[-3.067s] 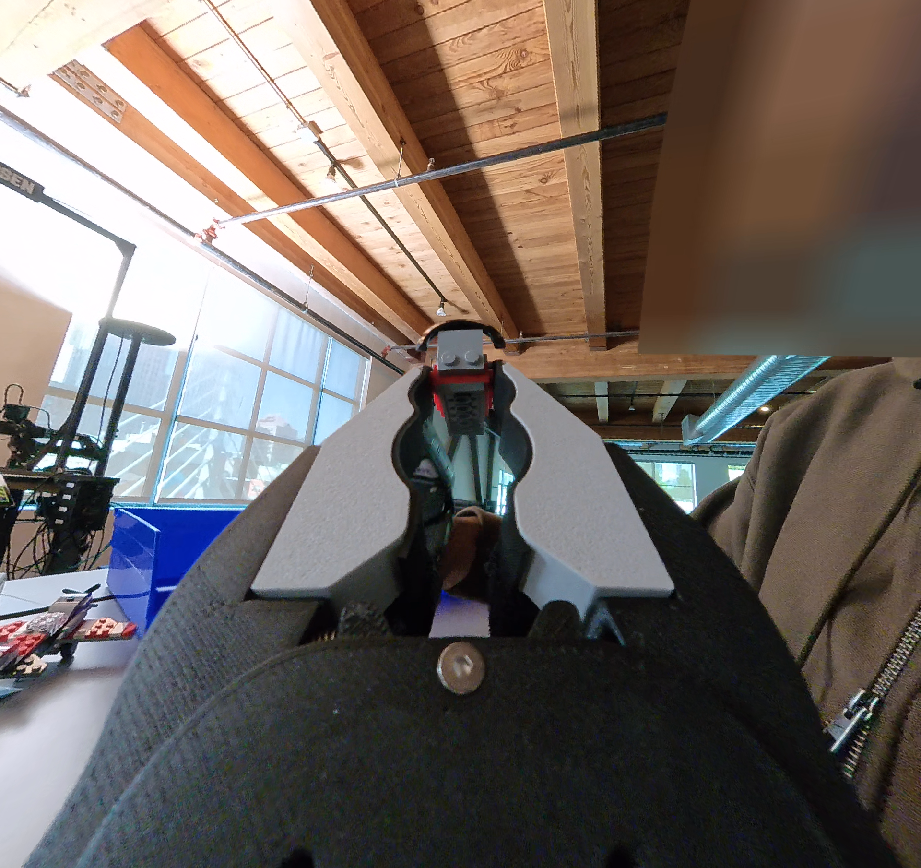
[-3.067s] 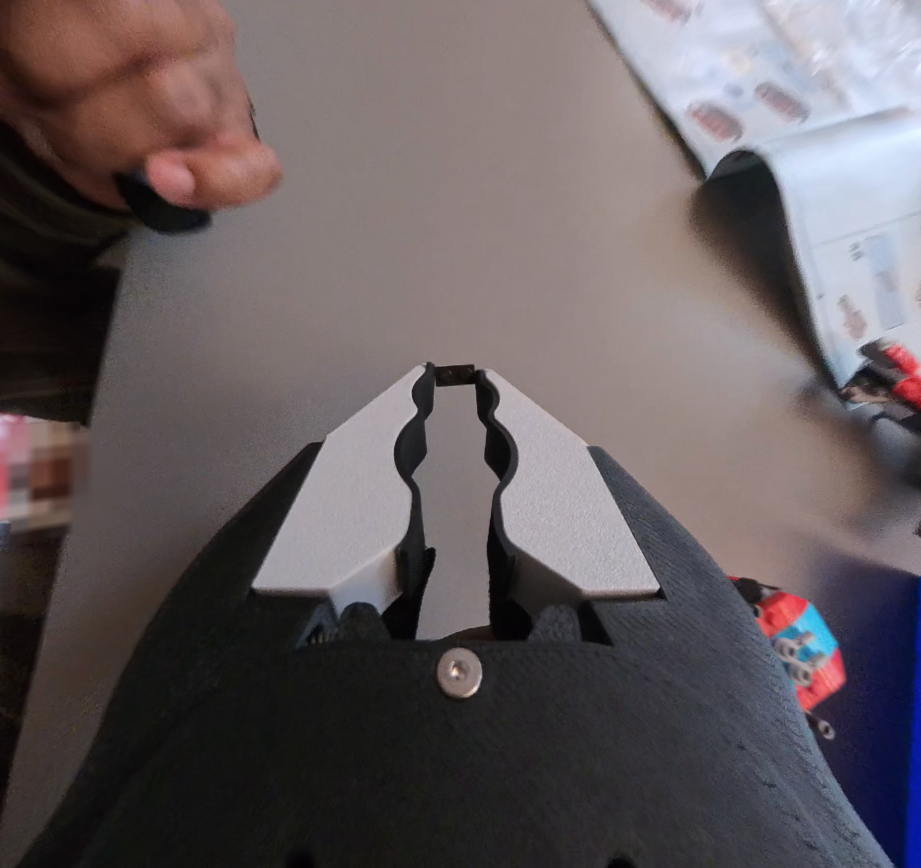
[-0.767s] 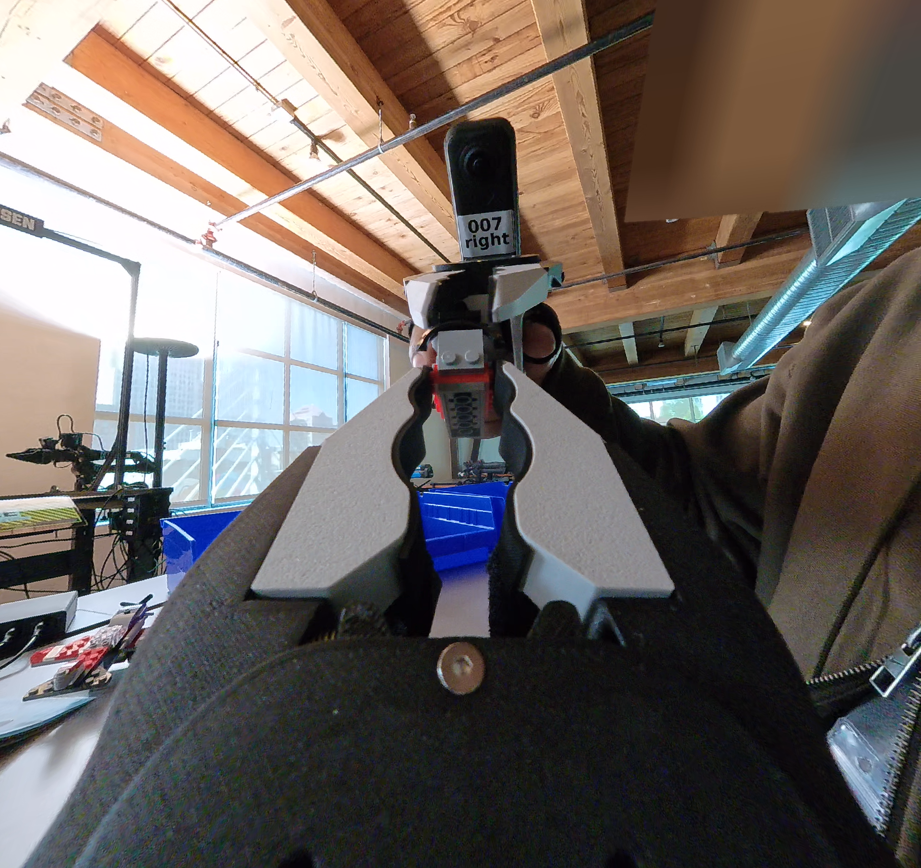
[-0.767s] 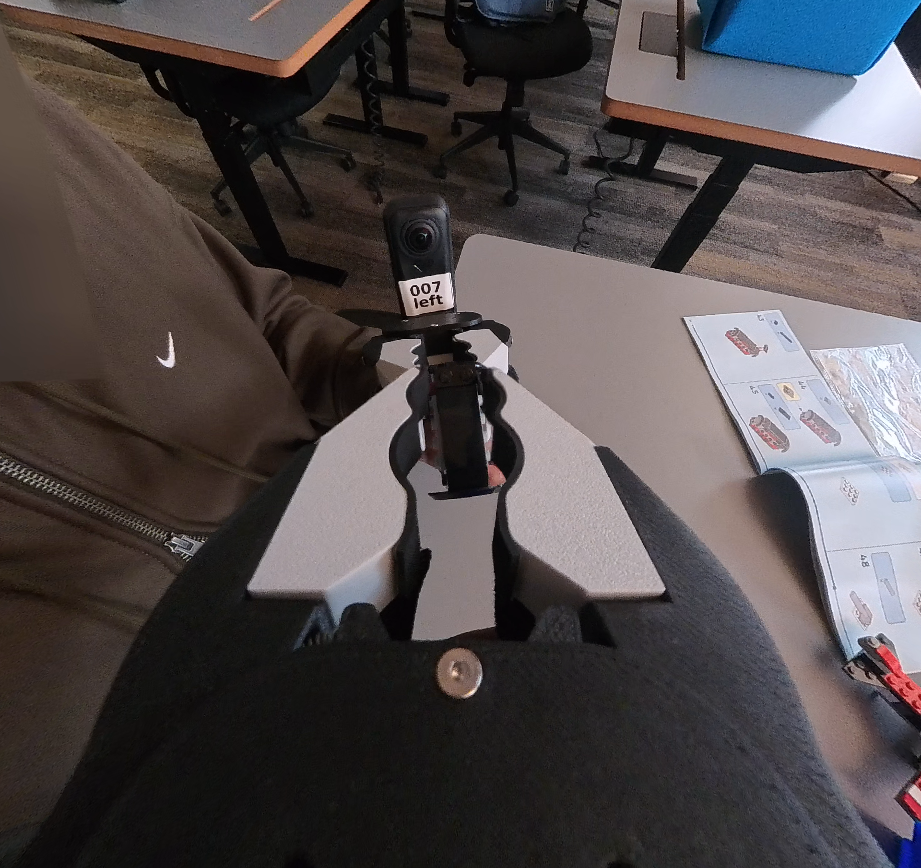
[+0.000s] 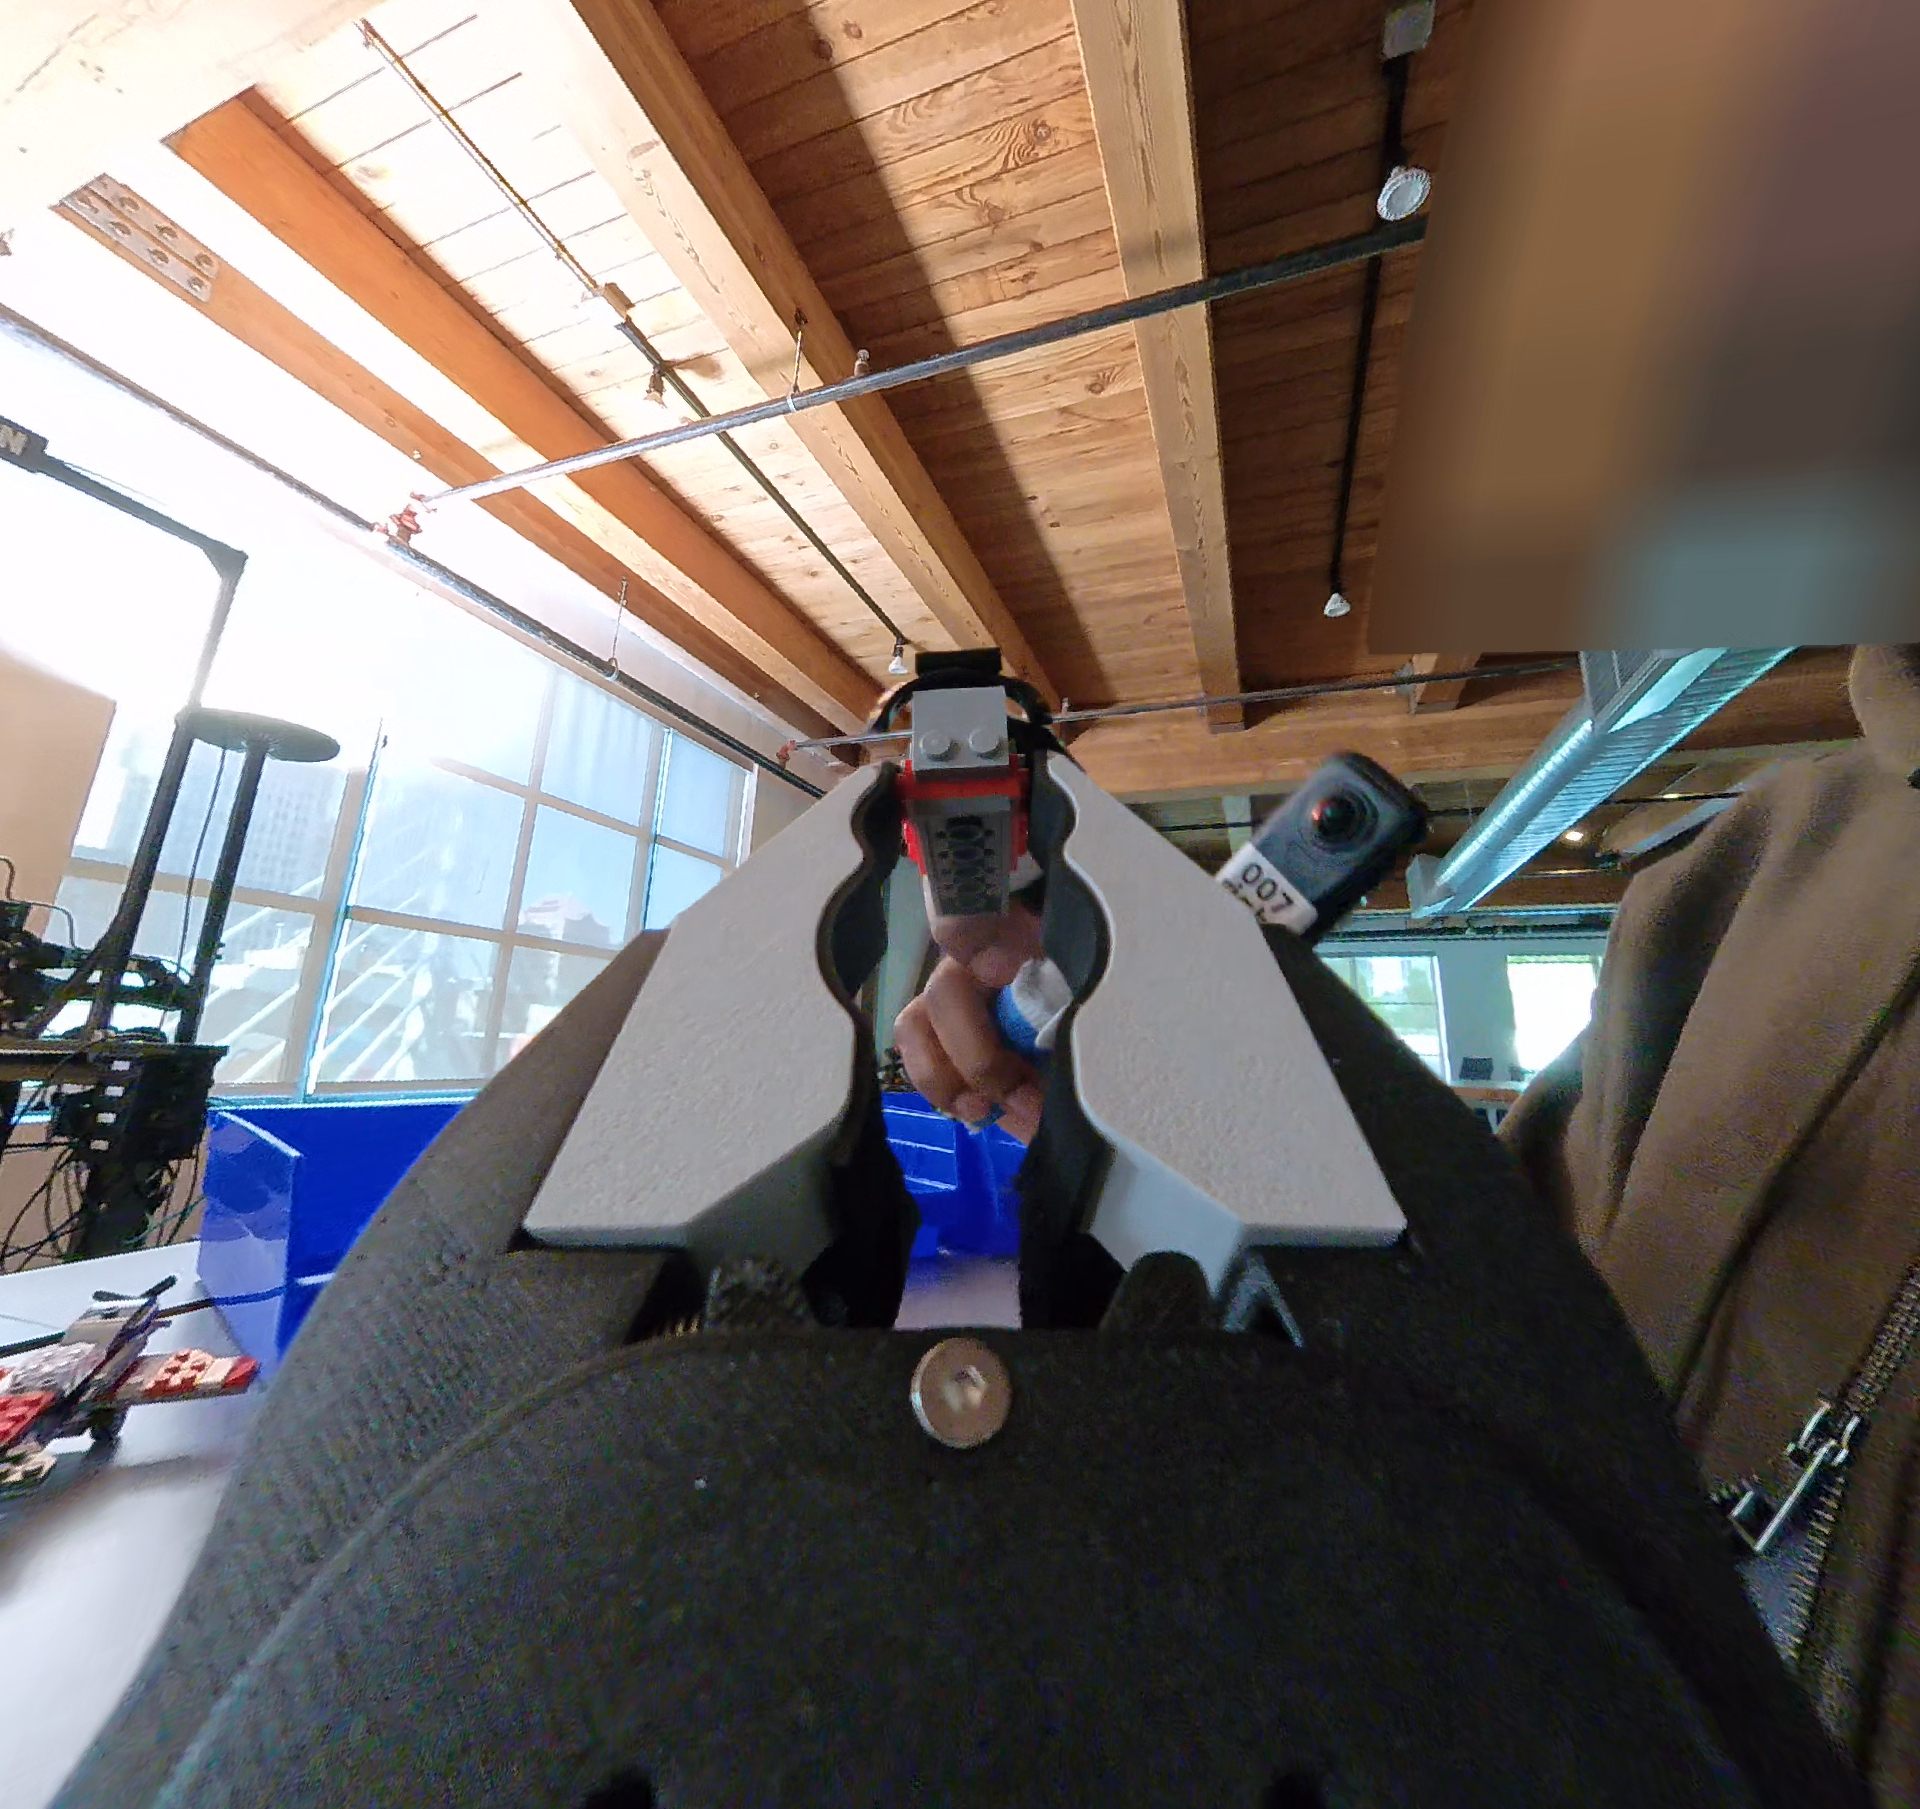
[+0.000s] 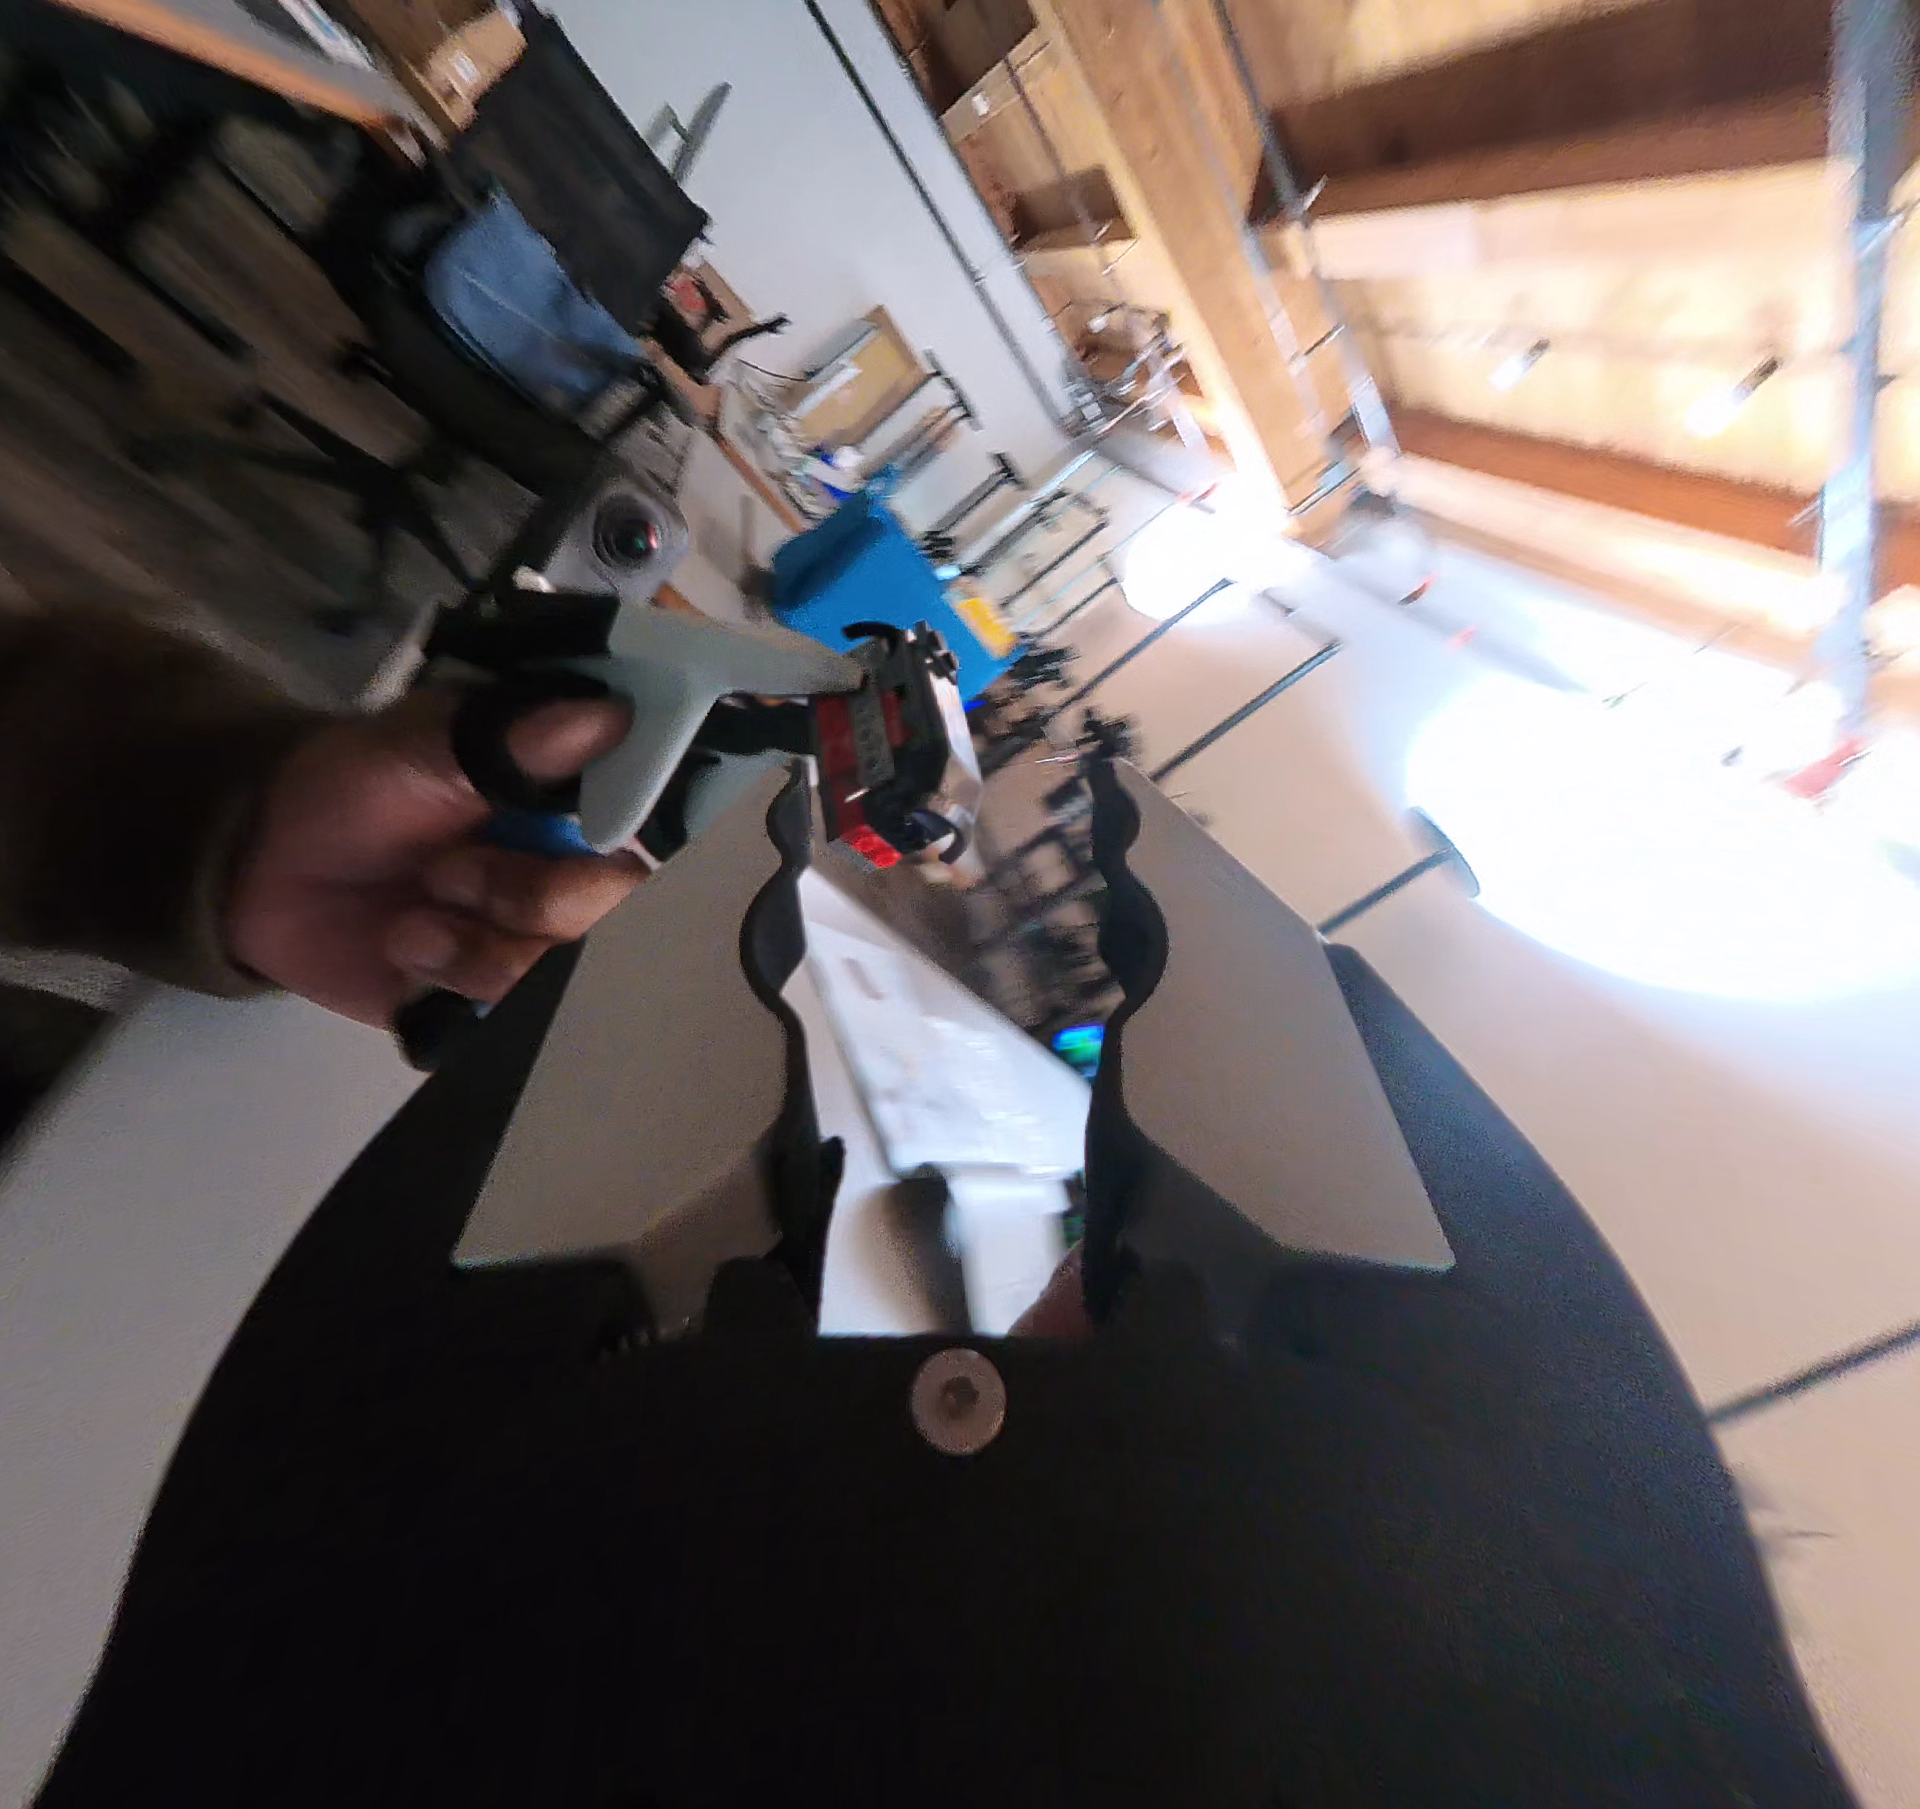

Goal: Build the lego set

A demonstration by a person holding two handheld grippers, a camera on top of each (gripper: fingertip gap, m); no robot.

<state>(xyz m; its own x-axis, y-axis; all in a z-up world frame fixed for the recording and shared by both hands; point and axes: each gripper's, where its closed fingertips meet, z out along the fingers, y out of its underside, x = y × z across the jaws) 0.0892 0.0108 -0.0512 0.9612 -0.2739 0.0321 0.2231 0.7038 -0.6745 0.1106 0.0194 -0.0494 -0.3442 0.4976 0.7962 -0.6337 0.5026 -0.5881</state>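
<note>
Gripper on my left (image 5: pixel 964 783) is clamped narrowly on a small brick assembly (image 5: pixel 961 803), grey studded brick above red and dark pieces, raised toward the wooden ceiling (image 5: pixel 935 201). My right gripper (image 6: pixel 951 793) stands wide open with nothing between its fingers, just beside that assembly (image 6: pixel 878 751). More brick pieces (image 5: pixel 94 1375) lie on the counter (image 5: pixel 62 1572).

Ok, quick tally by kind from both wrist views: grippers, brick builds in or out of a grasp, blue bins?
Grippers: 2, left gripper and right gripper
Brick builds: 2, grey-and-red build clamped in the left one, loose build on the table
Blue bins: 1, blue bin
Total: 5
</note>
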